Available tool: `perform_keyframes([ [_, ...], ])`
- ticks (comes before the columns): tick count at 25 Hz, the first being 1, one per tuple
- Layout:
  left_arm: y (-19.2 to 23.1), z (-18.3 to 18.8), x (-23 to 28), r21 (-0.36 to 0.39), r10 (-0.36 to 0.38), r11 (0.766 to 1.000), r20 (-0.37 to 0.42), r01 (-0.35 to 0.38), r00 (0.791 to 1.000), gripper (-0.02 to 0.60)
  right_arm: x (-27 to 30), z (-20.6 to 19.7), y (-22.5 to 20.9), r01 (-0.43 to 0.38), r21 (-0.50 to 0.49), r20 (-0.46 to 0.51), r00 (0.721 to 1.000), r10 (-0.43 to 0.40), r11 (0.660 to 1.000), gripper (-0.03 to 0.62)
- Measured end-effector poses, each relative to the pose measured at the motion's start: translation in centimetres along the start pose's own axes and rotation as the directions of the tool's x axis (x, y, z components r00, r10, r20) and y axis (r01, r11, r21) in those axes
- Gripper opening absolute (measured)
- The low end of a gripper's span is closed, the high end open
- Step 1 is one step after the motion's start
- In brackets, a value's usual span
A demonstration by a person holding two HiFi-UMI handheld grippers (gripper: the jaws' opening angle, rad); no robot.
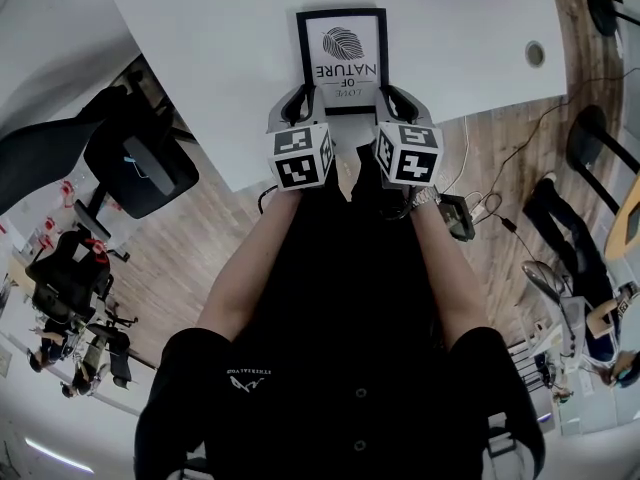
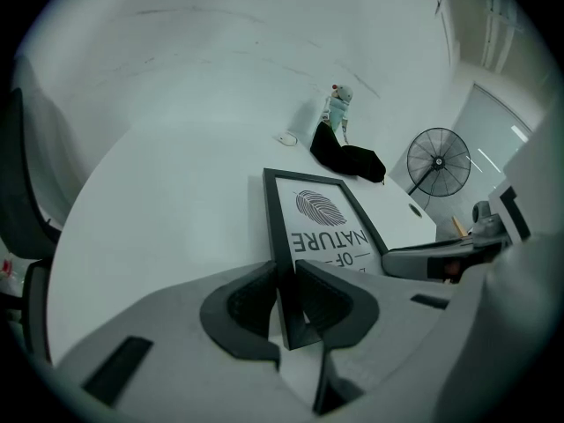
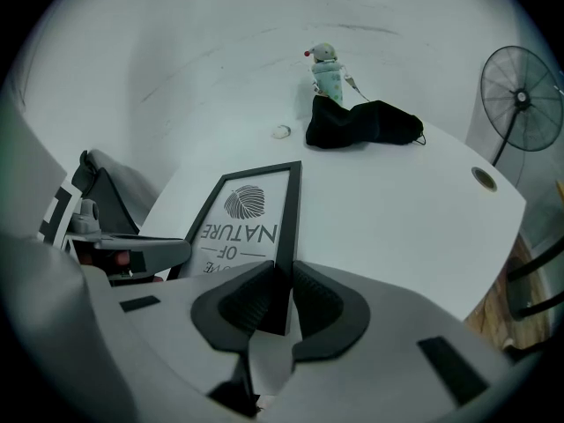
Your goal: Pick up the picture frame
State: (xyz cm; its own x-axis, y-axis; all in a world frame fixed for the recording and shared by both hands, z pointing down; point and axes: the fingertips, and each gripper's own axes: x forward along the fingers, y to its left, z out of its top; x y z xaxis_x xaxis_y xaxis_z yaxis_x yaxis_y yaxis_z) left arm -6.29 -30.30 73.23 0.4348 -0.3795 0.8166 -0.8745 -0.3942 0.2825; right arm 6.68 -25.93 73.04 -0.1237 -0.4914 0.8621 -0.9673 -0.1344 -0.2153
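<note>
The picture frame (image 1: 341, 58) lies on the white surface (image 1: 200, 48), close to its near edge and squarely in front of the person. It has a black rim and a white print of a leaf. The words LOVE OF NATURE read upside down from the person's side.

The left tongs (image 1: 298, 98) come down steeply at the frame's near left corner. In the left gripper view, the left tongs (image 2: 286, 276) are clamped on the frame's left rail, one dark pad on each side of it. The right tongs (image 1: 393, 98) mirror them at the near right corner. In the right gripper view, the right tongs (image 3: 289, 276) are closed on the right rail, with the pads pressed against both faces. Whether the frame's near edge is off the surface is hard to tell.

Well beyond the frame, on the far part of the surface, a black cloth (image 3: 361, 126) lies bunched. A small toy figure (image 3: 328, 73) stands just behind it. A floor fan (image 3: 520, 104) stands past the surface's right end. An office chair (image 1: 140, 168) sits on the wooden floor to the left.
</note>
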Motion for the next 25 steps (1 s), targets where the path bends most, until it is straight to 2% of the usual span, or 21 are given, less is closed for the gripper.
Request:
perform_keyframes([
  [13, -2.4, -1.7, -4.6, -0.08, 0.079, 0.994, 0.117, -0.07, 0.99, 0.072, -3.9, -0.6, 0.1, -0.075, -0.11, 0.038, 0.996, 0.079, 0.991, 0.066],
  [19, -3.1, -4.2, -7.0, -0.152, 0.144, 0.981, 0.159, -0.12, 0.977, 0.072, -5.4, -2.2, 0.8, -0.121, -0.185, 0.026, 0.991, 0.128, 0.975, 0.067],
  [25, -3.6, -6.1, -9.2, -0.202, 0.206, 0.966, 0.214, -0.163, 0.955, 0.072, -6.9, -3.4, 1.5, -0.164, -0.254, 0.031, 0.984, 0.178, 0.953, 0.066],
])
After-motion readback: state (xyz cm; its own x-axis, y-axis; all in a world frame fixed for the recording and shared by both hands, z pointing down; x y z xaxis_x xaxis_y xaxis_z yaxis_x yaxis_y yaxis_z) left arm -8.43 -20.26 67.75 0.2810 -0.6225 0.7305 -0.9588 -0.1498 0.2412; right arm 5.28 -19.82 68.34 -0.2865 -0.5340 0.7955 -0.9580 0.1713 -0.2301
